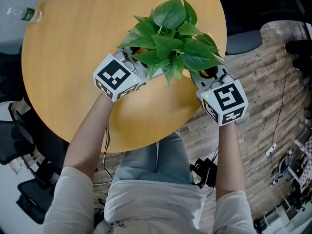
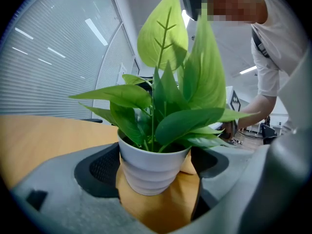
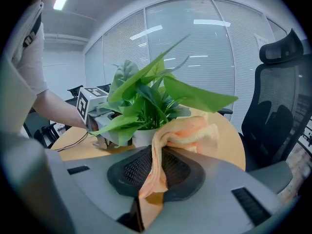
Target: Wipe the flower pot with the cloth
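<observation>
1. Flower pot (image 2: pixel 146 172), white and ribbed, full of green leaves (image 1: pixel 170 43), stands upright near the desk's (image 1: pixel 73 57) near right edge.
2. Left tongs (image 2: pixel 156 165) clasp the pot's sides below its rim.
3. Right tongs (image 3: pixel 156 172) pinch the orange cloth (image 3: pixel 187 133), its bunched end up against the pot.

1. Flower pot (image 2: pixel 146 169): note a smooth white body with ribbed rings and a soft satin sheen; you cannot tell ceramic from plastic.
2. Leaves (image 1: pixel 170 38): waxy, glossy green.
3. Cloth (image 3: pixel 187 133): you hold soft orange fabric with a fuzzy nap.
4. Tabletop (image 1: pixel 73 48): smooth wood-look surface with low gloss.
5. Fingers (image 2: pixel 53 189): matt grey plastic; their pads (image 3: pixel 141 169) are black and finely meshed.
</observation>
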Action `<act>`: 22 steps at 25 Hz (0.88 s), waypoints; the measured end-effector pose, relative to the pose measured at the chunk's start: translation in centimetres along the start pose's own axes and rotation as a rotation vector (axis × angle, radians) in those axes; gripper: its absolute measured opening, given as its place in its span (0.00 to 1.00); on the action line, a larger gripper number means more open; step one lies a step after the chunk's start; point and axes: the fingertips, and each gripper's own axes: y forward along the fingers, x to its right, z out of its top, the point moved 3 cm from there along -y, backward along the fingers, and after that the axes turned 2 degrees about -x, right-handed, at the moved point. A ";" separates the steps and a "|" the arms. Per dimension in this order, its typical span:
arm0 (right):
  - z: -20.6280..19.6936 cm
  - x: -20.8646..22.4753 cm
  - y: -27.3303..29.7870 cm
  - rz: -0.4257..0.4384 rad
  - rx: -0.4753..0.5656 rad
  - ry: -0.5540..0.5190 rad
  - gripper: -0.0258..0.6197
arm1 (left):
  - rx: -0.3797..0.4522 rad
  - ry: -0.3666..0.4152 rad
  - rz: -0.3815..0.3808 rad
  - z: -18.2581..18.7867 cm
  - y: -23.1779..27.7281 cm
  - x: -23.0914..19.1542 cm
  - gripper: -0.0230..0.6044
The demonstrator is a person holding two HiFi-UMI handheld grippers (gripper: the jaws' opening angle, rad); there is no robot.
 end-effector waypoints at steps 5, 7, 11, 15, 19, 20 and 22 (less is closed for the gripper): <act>-0.7 -0.6 -0.5 0.005 -0.004 0.007 0.13 | -0.008 -0.012 0.047 -0.1 0.2 0.6 0.78; -1.0 -0.8 -0.6 0.004 -0.002 0.009 0.13 | -0.011 -0.016 0.063 -0.1 0.3 0.8 0.78; -1.2 -1.1 -0.8 0.001 -0.002 0.009 0.13 | -0.019 -0.026 0.096 -0.1 0.4 1.1 0.78; -1.4 -1.6 -1.0 0.012 0.000 0.011 0.13 | -0.027 -0.037 0.130 -0.1 0.4 1.4 0.78; -1.8 -2.4 -0.9 0.029 0.004 0.017 0.13 | -0.030 -0.047 0.155 -0.2 0.4 1.5 0.78; -1.9 -2.6 -0.8 0.031 0.004 0.017 0.13 | -0.031 -0.049 0.160 -0.2 0.4 1.5 0.78; -2.0 -2.8 -0.7 0.034 0.005 0.018 0.13 | -0.033 -0.053 0.170 -0.3 0.3 1.5 0.78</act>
